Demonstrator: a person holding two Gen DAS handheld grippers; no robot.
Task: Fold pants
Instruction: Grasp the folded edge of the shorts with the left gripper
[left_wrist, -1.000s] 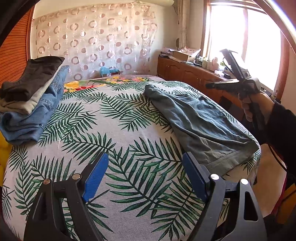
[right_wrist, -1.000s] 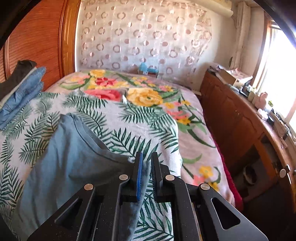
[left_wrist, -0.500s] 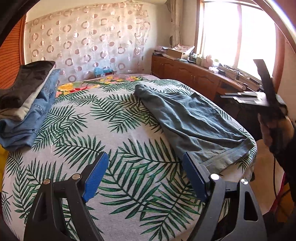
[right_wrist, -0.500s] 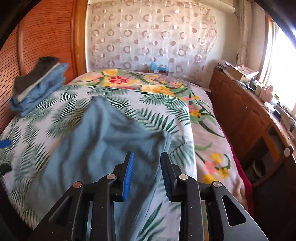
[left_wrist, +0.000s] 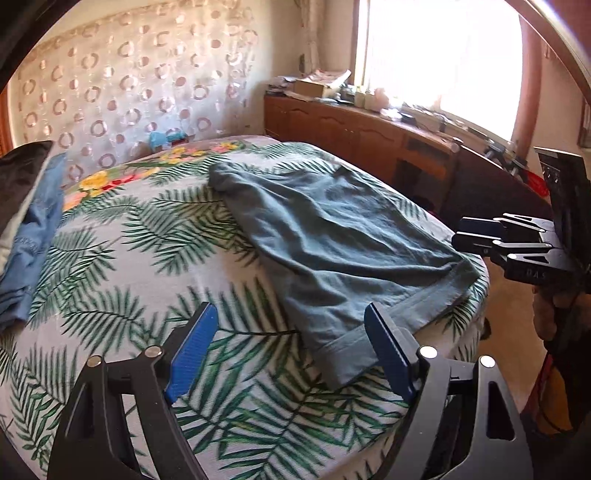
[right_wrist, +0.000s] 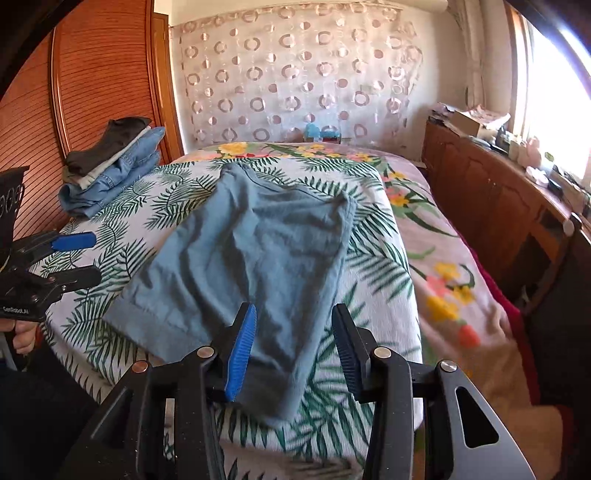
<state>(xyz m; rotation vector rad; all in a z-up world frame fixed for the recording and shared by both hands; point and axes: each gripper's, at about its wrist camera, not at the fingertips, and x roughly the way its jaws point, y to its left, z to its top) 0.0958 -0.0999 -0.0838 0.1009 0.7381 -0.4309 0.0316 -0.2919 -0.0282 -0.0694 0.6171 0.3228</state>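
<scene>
Grey-blue pants (left_wrist: 332, 240) (right_wrist: 251, 251) lie lengthwise on the bed, folded leg over leg, with the hems at the near edge. My left gripper (left_wrist: 290, 312) hovers open above the sheet, just left of the hem corner, its pads touching nothing. My right gripper (right_wrist: 294, 308) hangs over the near hem with its jaws opening; the cloth lies below them and the pads do not press on it. Each gripper shows in the other's view: the right gripper (left_wrist: 458, 236) off the bed's right corner, the left gripper (right_wrist: 90, 258) at the left edge.
The bed (left_wrist: 147, 258) (right_wrist: 369, 258) has a palm-leaf sheet. A stack of folded clothes (left_wrist: 33, 229) (right_wrist: 110, 166) sits at its far left. A wooden sideboard (left_wrist: 369, 136) (right_wrist: 480, 192) with clutter runs along the right under a bright window. A slatted wooden panel (right_wrist: 92, 74) stands at the left.
The right gripper let go of the pants' cloth, opened and drew back toward the near end of the bed. The pants now lie flat. The left gripper shifted slightly and stayed open.
</scene>
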